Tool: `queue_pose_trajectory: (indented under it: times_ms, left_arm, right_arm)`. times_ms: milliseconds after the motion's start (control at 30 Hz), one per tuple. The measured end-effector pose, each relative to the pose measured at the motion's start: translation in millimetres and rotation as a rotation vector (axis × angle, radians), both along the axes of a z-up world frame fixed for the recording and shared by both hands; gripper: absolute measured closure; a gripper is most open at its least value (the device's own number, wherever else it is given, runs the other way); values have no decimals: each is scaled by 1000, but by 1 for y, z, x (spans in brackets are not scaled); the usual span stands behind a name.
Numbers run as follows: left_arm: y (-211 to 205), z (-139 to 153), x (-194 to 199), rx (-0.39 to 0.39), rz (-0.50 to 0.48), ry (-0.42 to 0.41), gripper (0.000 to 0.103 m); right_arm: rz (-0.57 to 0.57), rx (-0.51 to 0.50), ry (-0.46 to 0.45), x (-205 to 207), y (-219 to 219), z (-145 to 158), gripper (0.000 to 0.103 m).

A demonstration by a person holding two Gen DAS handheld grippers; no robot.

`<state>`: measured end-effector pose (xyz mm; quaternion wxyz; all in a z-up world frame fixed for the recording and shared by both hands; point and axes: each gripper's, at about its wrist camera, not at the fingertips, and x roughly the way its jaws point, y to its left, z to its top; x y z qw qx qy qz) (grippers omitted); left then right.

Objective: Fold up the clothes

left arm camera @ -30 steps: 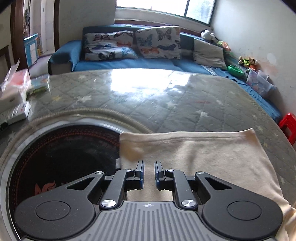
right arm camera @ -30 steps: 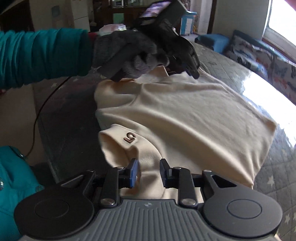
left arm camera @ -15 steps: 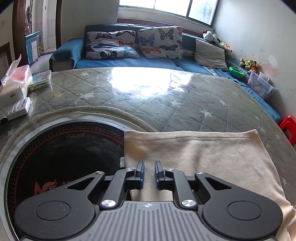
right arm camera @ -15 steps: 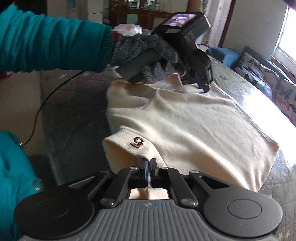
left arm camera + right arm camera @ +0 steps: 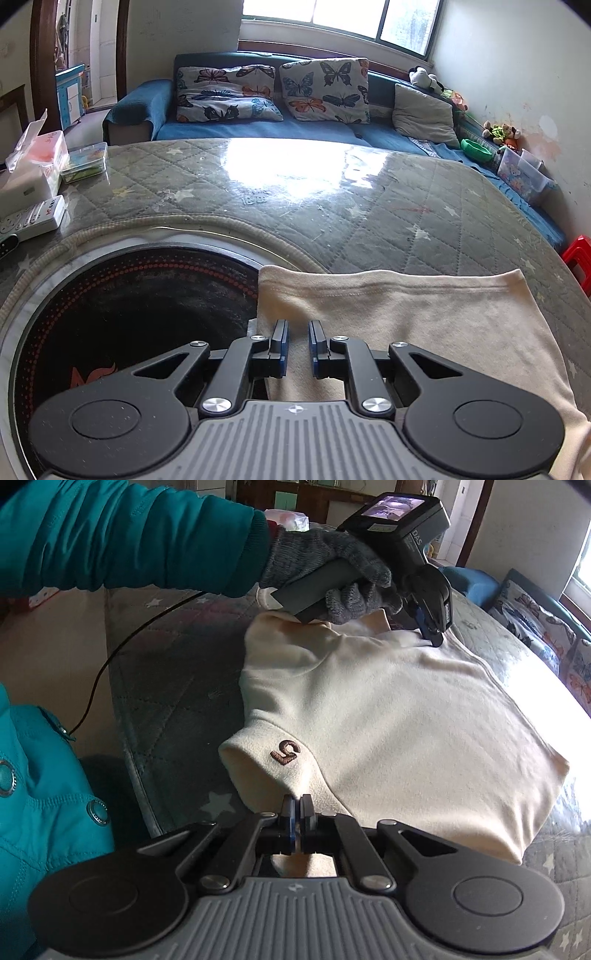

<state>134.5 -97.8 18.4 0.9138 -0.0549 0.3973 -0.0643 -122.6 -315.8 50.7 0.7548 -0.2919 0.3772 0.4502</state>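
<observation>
A cream sweater (image 5: 388, 716) with a brown "5" on its collar lies flat on the quilted table (image 5: 173, 698). My right gripper (image 5: 296, 818) is shut on the sweater's near edge beside the collar. My left gripper (image 5: 295, 341) is slightly open, its fingertips over the sweater's (image 5: 406, 325) left part near its edge. In the right wrist view the left gripper (image 5: 430, 627) touches down on the far shoulder, held by a grey-gloved hand (image 5: 332, 576).
A round black cooktop (image 5: 122, 317) is set into the table left of the sweater. A tissue box (image 5: 33, 162), plastic box (image 5: 85, 162) and remote (image 5: 33, 218) sit at far left. A blue sofa (image 5: 295, 122) and red stool (image 5: 578, 258) lie beyond.
My right gripper closed on the sweater's near edge and stays shut. My left gripper shifted slightly over the sweater, still slightly open.
</observation>
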Motion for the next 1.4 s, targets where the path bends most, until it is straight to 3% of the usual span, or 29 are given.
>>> queue_pose_trajectory:
  times_ms: [167,300,533,700,867,967,1067,1167,1400]
  left_arm:
    - [1,2,0,11,11,-2,89]
    - [-9,13,-9,53,15,-61,89]
    - [-31,8,-11,48,-71,-41,89]
    - [-26,-1,-10,92,-36,-32,88]
    - [-27,7,-19,87,-28,-34,88]
    - [-46,18,-41,58,-113,-64,87]
    - [-72,24,-70,32,-221,-73,75]
    - [-96,24,-100,10,-339,-70,74]
    - [-136,26,-157,-76,-549,-62,66]
  right_arm:
    - [-38,24,32,4,-5,4,96]
    - [-116,55,43,12,-19,12,93]
    - [-322,41,25,34,-52,6,93]
    - [-434,22,31,39,-79,-2,93]
    - [-508,45,17,30,-102,2,92]
    - [-569,72,2,26,-118,9,92]
    - [-672,89,-47,31,-141,19,92]
    - [-796,85,-112,42,-170,25,92]
    - [-1110,91,-120,74,-259,12,78]
